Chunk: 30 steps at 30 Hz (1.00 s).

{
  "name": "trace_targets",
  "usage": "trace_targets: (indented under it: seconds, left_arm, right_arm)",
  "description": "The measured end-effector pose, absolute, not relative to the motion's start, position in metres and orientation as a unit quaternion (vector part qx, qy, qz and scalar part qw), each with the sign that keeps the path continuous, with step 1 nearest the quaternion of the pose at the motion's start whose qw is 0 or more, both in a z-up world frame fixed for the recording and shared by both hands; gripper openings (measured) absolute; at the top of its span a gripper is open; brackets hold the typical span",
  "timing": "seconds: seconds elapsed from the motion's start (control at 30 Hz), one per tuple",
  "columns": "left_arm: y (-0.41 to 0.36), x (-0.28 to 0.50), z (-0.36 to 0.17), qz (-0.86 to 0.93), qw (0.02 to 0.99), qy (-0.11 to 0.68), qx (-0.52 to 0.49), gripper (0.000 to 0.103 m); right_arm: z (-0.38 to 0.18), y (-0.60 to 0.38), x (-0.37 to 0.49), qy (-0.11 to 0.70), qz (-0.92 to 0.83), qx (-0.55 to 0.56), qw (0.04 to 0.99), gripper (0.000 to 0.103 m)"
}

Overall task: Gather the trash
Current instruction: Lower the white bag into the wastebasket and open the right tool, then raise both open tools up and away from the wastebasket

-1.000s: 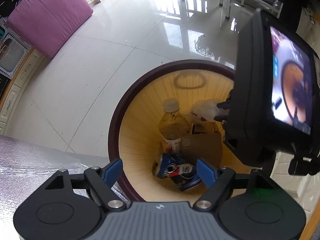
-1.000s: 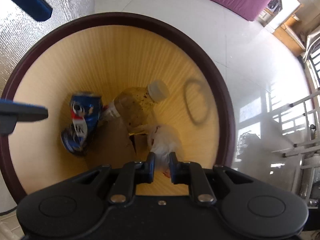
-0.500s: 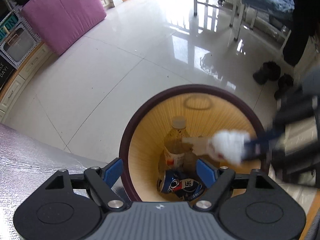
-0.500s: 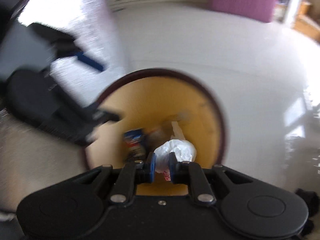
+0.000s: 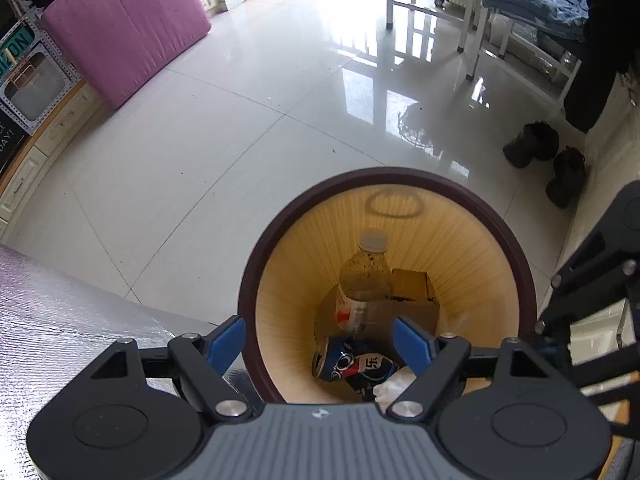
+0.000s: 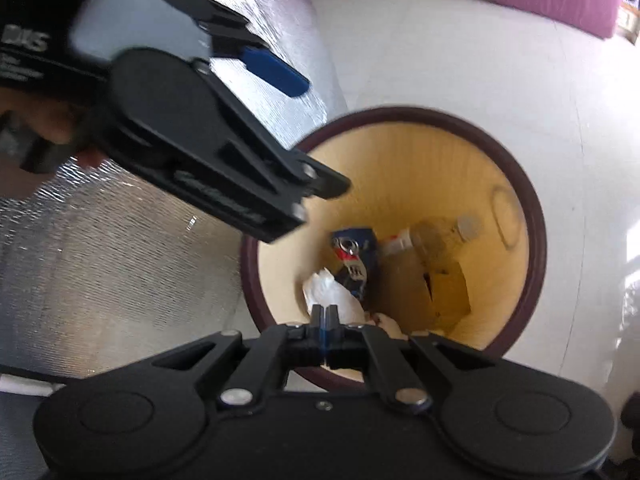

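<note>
A round bin with a dark rim (image 5: 384, 172) and a yellow inside stands on the floor. In it lie a plastic bottle (image 5: 364, 276), a crushed blue can (image 5: 352, 364), brown cardboard (image 5: 412, 284) and a white crumpled wad (image 6: 332, 296). My left gripper (image 5: 320, 346) hangs open over the bin's near rim with nothing between its blue pads (image 5: 226, 340). My right gripper (image 6: 324, 312) is above the bin's near edge, its fingers pressed together and empty. The white wad lies loose below them, beside the can (image 6: 354, 248).
A silver foil-covered surface (image 5: 60, 320) borders the bin on the left. A purple cushion (image 5: 124, 28) leans against a cabinet far off. Dark shoes (image 5: 532, 144) and white furniture legs (image 5: 468, 20) stand on the glossy tiled floor beyond the bin.
The right gripper rose out of the bin with the white wad, then let it go. The wad now lies in the bin and the jaws have closed together. The left gripper rose slightly.
</note>
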<state>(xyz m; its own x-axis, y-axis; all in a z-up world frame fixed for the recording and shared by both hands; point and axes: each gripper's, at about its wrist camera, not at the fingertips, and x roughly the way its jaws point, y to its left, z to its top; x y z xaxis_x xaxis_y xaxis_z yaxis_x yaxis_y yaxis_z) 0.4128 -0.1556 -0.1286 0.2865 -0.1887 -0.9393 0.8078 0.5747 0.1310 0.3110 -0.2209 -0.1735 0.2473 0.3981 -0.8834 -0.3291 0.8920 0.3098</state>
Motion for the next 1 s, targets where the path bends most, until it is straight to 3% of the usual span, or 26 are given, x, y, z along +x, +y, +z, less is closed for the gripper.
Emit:
trace_targets:
  seconds: [0.23, 0.33, 0.43, 0.7, 1.0]
  left_arm:
    - [-0.153, 0.407, -0.136, -0.331, 0.729, 0.509, 0.316, 0.082]
    - [-0.151, 0.403, -0.137, -0.325, 0.729, 0.513, 0.315, 0.087]
    - [-0.147, 0.397, -0.135, -0.321, 0.732, 0.515, 0.309, 0.09]
    - [-0.134, 0.375, -0.122, -0.296, 0.751, 0.523, 0.275, 0.103]
    - [-0.114, 0.348, -0.103, -0.259, 0.772, 0.534, 0.227, 0.103]
  right_arm:
    - [-0.19, -0.227, 0.31, 0.581, 0.18, 0.022, 0.793, 0.012]
    - [-0.181, -0.234, 0.309, 0.572, 0.165, 0.033, 0.803, 0.022]
    - [-0.172, -0.242, 0.305, 0.561, 0.148, 0.043, 0.813, 0.025]
    - [-0.147, -0.257, 0.286, 0.535, 0.111, 0.061, 0.835, 0.054]
    - [-0.122, -0.269, 0.26, 0.514, 0.077, 0.059, 0.852, 0.082]
